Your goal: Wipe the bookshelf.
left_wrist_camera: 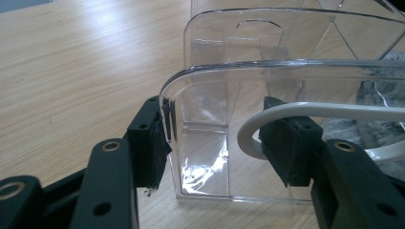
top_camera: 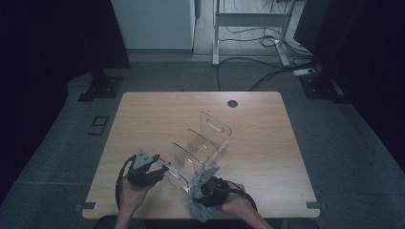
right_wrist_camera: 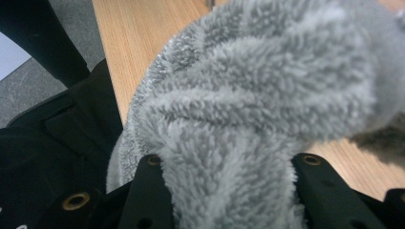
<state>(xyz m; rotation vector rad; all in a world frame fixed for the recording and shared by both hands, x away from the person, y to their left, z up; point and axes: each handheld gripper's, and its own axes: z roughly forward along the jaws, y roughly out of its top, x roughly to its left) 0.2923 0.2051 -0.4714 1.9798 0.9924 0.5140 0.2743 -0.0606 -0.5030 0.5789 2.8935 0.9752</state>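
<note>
A clear plastic organizer [top_camera: 205,143] with several dividers and a slotted end wall lies across the middle of the wooden table [top_camera: 157,114]. My left gripper [top_camera: 162,171] is at its near left end. In the left gripper view the organizer [left_wrist_camera: 229,95] sits between the jaws of the left gripper [left_wrist_camera: 219,143], with one pad [left_wrist_camera: 149,143] against the outer edge of its wall and the other pad [left_wrist_camera: 286,145] on the inner side. My right gripper [top_camera: 199,200] is at the organizer's near right corner, close to the table's front edge. The right gripper [right_wrist_camera: 229,167] is shut on a fluffy grey cloth [right_wrist_camera: 258,95], which bunches out [top_camera: 199,212].
A white cable loop [left_wrist_camera: 296,110] shows by the inner pad. A round cable hole [top_camera: 232,103] is at the table's far edge. Behind the table stand a white desk frame [top_camera: 248,19] and floor cables [top_camera: 267,71]. Dark clothing [right_wrist_camera: 57,143] is close to the right gripper.
</note>
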